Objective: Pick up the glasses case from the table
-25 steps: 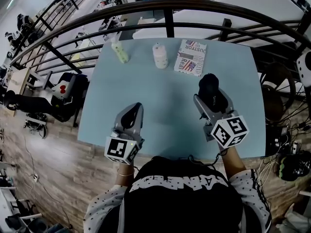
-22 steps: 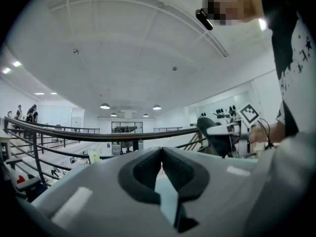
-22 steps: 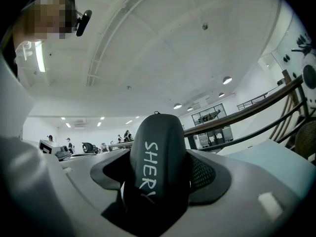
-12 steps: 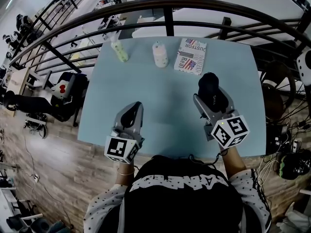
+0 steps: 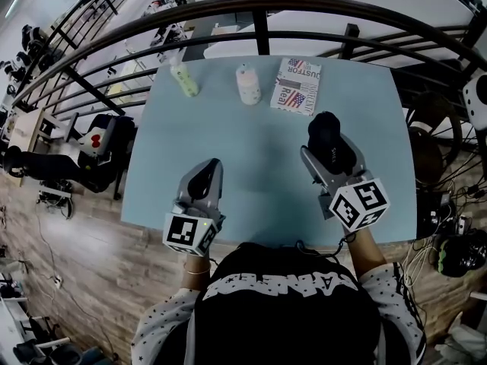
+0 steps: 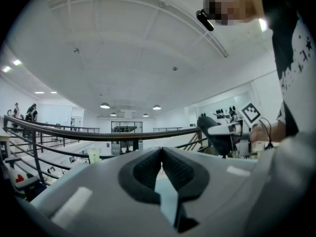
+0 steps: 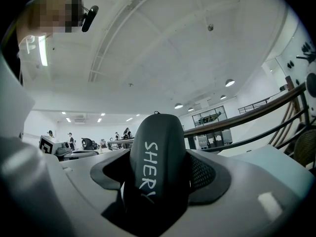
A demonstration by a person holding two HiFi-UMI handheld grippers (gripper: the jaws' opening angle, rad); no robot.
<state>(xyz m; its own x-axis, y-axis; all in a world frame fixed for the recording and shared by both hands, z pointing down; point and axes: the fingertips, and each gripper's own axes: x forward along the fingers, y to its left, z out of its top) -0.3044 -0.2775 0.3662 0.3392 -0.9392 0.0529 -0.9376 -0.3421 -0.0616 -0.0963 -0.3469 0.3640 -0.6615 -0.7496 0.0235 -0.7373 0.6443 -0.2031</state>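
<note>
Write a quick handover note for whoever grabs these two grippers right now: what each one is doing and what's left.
Right gripper: shut on the black glasses case, which stands up between its jaws.
Left gripper: shut, nothing in it, over the near part of the table.
Done: the case is grasped and looks lifted off the table, though its height is hard to judge.
Left: probably just hold it. The green bottle, white bottle and printed box at the far edge are untouched.

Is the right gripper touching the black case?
Touching. In the right gripper view, the right gripper has its jaws pressed against both sides of the case.
</note>
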